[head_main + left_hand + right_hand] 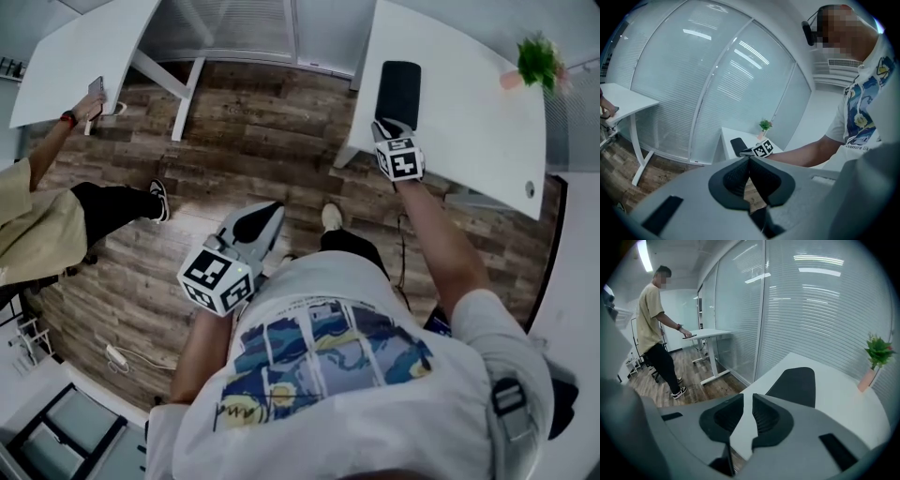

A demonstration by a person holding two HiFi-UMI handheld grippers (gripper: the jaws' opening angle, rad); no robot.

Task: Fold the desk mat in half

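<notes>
The black desk mat is lying flat on the white table, close to its left edge. Its long side is pointing away from the person. The right gripper is hanging right at the mat's near short end, and I cannot tell if it is touching. Its fingers are standing a little apart and are holding nothing; the mat is lying just ahead of them, a bit to the right. The left gripper is waiting well back over the wood floor, with its fingers pressed together on nothing. So the right hand is much nearer. I am thinking it needs to slide under that near end and carry it over to the far end. A small plant is sitting at the far right corner of the table, well away from the mat, so nothing is blocking the way. Another person is standing at a different table far to the left.
</notes>
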